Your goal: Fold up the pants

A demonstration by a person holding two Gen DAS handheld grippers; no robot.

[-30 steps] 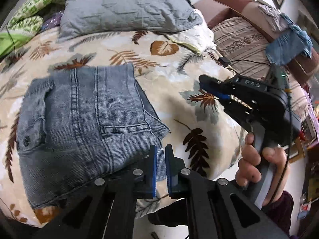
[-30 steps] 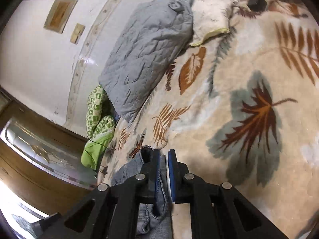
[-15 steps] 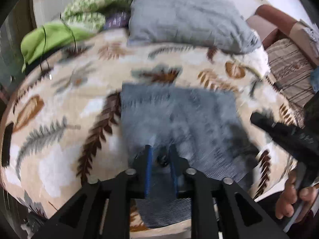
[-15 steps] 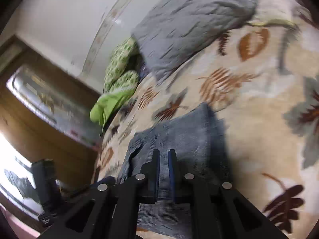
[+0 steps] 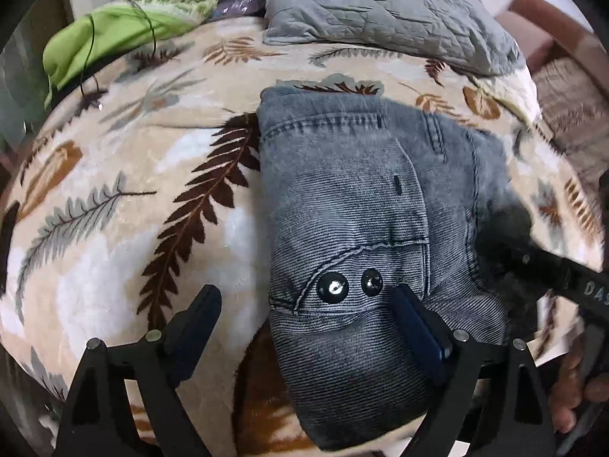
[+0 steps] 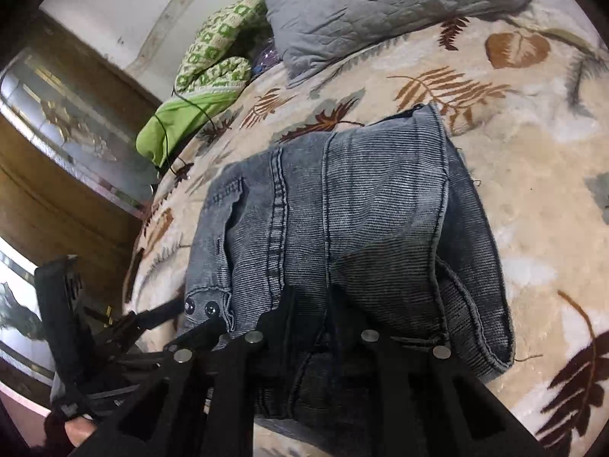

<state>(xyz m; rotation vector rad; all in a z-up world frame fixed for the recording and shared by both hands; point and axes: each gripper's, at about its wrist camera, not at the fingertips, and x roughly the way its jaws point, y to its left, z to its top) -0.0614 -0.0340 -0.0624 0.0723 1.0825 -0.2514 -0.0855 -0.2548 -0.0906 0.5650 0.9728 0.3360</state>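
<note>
Now the folded jeans (image 5: 365, 236) lie in a thick bundle on the bed, on a cream blanket (image 5: 125, 205) printed with brown and grey leaves. Two metal buttons (image 5: 333, 286) at the waistband face up, at the end nearest the left tongs (image 5: 308, 321).

Those left tongs hang over that end with their jaws set wide apart; they have just been opening, and the denim lies below the gap, untouched by either finger. One finger is over the blanket beside the jeans, the other over the denim just past the buttons.

The right tongs (image 6: 309, 306) sit low over the near edge of the bundle. Their jaws stand a narrow slit apart and have just been opening a little; the cloth shows through the gap, but whether the pads press on it cannot be told from this view.

A grey pillow (image 5: 384, 11) lies at the far end of the bed, with green cloth (image 5: 114, 30) beside it. Fingers of a hand (image 5: 571, 392) show blurred at the right edge of the left view.
</note>
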